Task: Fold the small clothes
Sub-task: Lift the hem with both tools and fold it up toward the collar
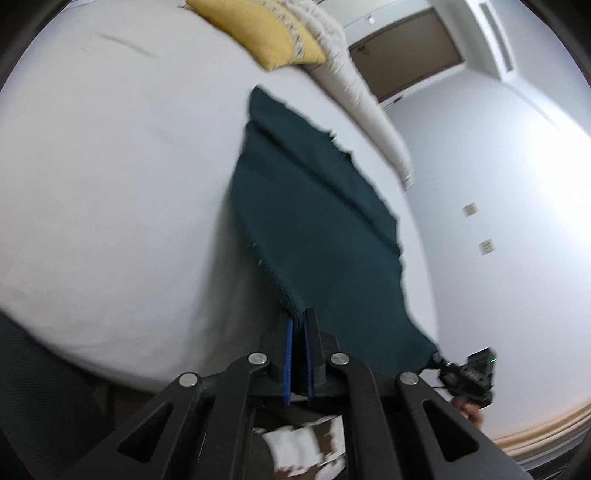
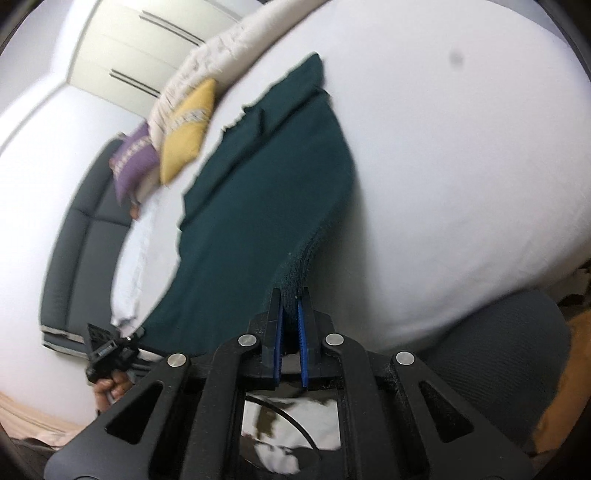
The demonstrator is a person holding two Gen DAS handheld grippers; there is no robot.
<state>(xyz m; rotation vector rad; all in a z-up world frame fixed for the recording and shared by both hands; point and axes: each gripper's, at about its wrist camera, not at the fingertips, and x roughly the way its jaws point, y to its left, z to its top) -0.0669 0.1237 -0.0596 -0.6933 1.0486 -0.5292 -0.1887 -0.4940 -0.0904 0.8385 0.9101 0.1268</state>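
Note:
A dark teal knit garment (image 1: 314, 221) is stretched above the white bed (image 1: 110, 184), held at two corners. My left gripper (image 1: 298, 314) is shut on one corner of the garment. My right gripper (image 2: 291, 293) is shut on the other corner of the same garment (image 2: 266, 192). The far end of the garment lies on the sheet (image 2: 461, 166). The right gripper also shows in the left wrist view (image 1: 465, 376) at the lower right, and the left gripper shows in the right wrist view (image 2: 110, 350) at the lower left.
A yellow cushion (image 1: 258, 33) and a cream blanket (image 1: 365, 99) lie at the far side of the bed. A purple cushion (image 2: 133, 162) lies beside the yellow one (image 2: 186, 129). A dark padded headboard (image 2: 85, 229) and white cupboards (image 2: 147, 44) stand behind.

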